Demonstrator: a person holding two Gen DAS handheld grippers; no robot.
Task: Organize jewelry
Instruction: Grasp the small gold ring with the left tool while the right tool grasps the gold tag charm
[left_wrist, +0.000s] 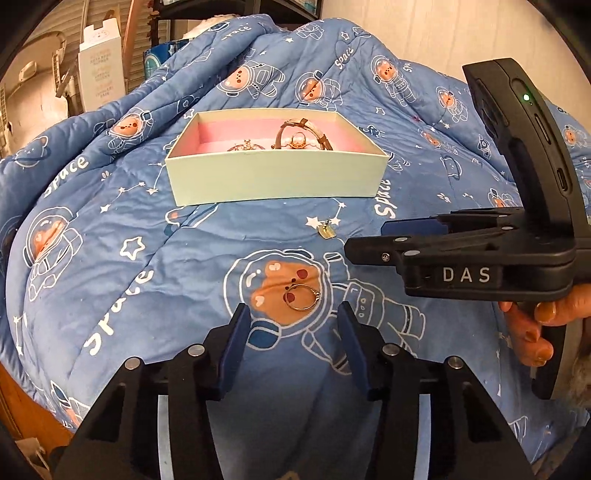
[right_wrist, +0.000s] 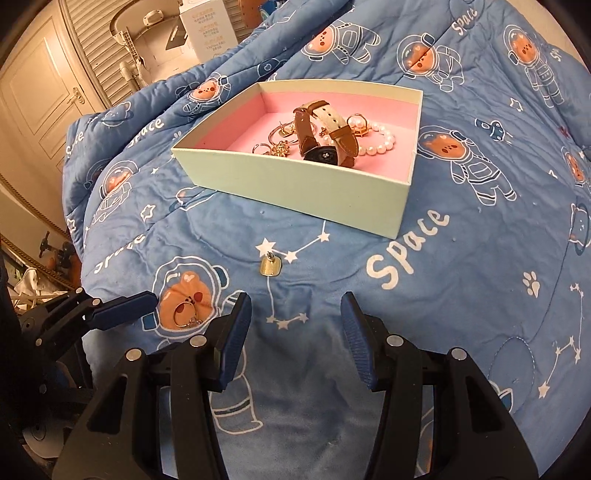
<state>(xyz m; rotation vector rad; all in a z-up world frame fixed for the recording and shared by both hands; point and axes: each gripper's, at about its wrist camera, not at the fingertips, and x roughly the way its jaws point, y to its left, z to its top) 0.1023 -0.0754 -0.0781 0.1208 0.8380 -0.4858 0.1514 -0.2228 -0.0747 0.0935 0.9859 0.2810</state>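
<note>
A pale green box (left_wrist: 273, 177) with a pink lining sits on the blue quilt and holds a brown-strap watch (right_wrist: 325, 136), a pearl bracelet (right_wrist: 384, 142) and gold earrings. A gold ring (left_wrist: 301, 297) lies on the quilt just ahead of my open, empty left gripper (left_wrist: 293, 314). It also shows in the right wrist view (right_wrist: 186, 315). A small gold earring stud (left_wrist: 327, 229) lies nearer the box, ahead of my open, empty right gripper (right_wrist: 295, 306); it shows there too (right_wrist: 270, 266). The right gripper (left_wrist: 369, 240) is seen side-on in the left view.
The blue space-print quilt (left_wrist: 147, 258) covers the whole bed and bunches up behind the box. White cartons (left_wrist: 99, 70) and a louvred door (right_wrist: 92, 55) stand beyond the bed. A hand (left_wrist: 535, 332) holds the right gripper's handle.
</note>
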